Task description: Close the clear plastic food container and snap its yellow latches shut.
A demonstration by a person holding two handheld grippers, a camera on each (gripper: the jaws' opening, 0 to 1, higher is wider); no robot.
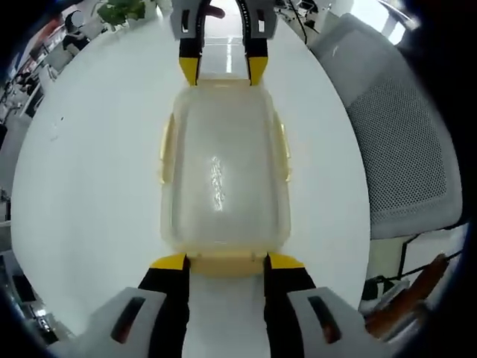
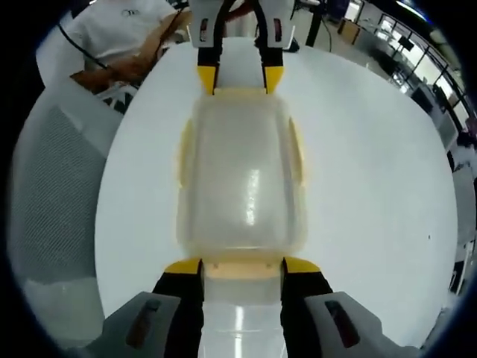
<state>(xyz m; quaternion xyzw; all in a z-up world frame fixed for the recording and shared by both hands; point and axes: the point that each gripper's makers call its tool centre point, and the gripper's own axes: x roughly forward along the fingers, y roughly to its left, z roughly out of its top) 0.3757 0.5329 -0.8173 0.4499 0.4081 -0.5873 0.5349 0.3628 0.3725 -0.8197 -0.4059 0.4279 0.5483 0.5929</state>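
I see a clear, frosted container with pale yellow latches on a glossy white table. My left gripper and right gripper are black, grey-bodied, yellow-tipped. A grey mesh chair sits beside the table.

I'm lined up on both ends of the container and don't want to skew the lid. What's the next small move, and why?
Probably press both end latches down together. The lid already sits on the container, and each gripper's tongs are open, straddling a yellow end latch: the left gripper at one, the right gripper at the other. Whether the side latches are snapped can't be told.
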